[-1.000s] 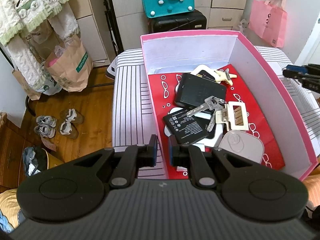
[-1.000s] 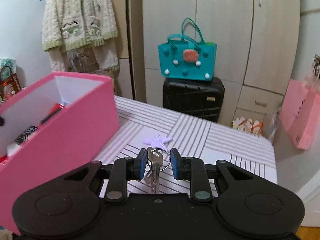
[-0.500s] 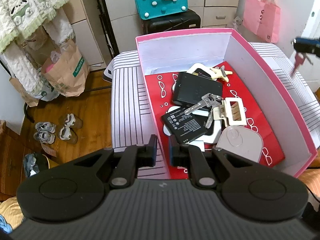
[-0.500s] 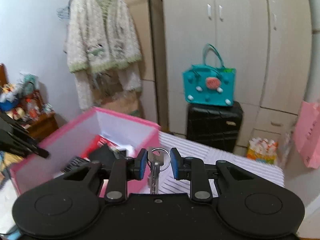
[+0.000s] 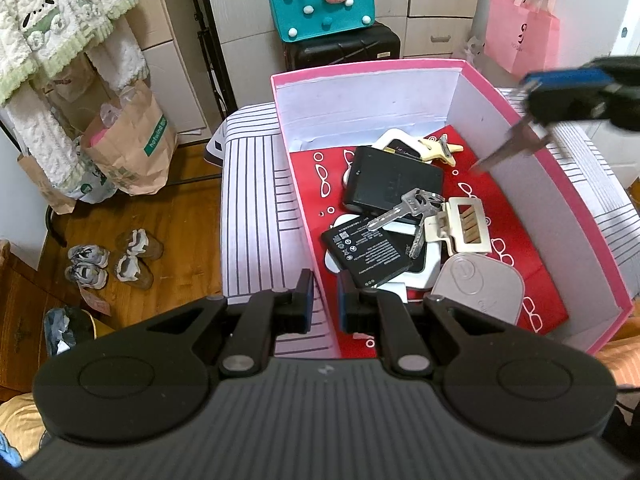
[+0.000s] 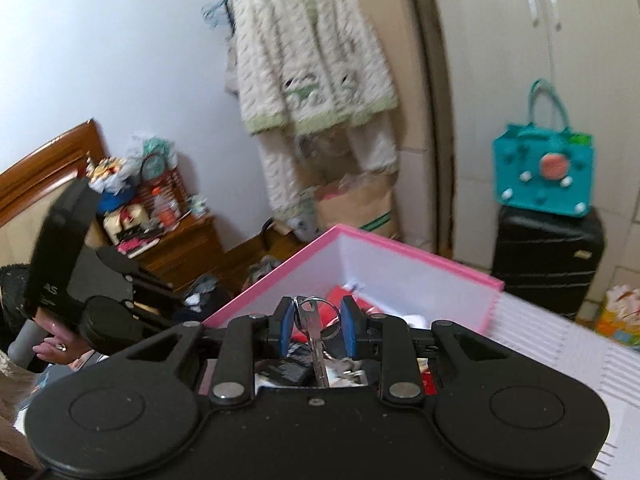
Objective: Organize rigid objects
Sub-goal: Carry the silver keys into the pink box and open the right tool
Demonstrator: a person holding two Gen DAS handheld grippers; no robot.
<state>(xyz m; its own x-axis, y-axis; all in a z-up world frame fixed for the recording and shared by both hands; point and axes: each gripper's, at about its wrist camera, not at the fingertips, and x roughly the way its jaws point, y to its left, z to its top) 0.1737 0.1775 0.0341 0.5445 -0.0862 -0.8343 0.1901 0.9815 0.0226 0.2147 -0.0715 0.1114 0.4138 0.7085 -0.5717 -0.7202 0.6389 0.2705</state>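
A pink box (image 5: 538, 152) with a red floor stands on the striped cloth. Inside lie a black battery (image 5: 366, 250), a black case (image 5: 392, 184), a bunch of keys (image 5: 412, 208), a cream clip (image 5: 460, 224), a grey tag (image 5: 480, 288) and a yellow clip (image 5: 440, 148). My left gripper (image 5: 322, 304) is shut on the box's near left wall. My right gripper (image 6: 314, 316) is shut on a second key ring (image 6: 316, 336); its keys hang down. In the left wrist view that right gripper (image 5: 568, 84) hovers, blurred, over the box's right wall with the keys (image 5: 508, 146) dangling inside the rim.
The striped cloth (image 5: 252, 200) covers the surface under the box. Behind it stand a black suitcase (image 5: 344, 48) with a teal bag (image 5: 320, 0) and a pink bag (image 5: 520, 36). A paper bag (image 5: 128, 148) and shoes (image 5: 112, 256) sit on the wooden floor at left.
My right gripper has risen and swung left from the striped cloth to above the box's right wall, carrying the key ring. The left gripper and the box have stayed put.
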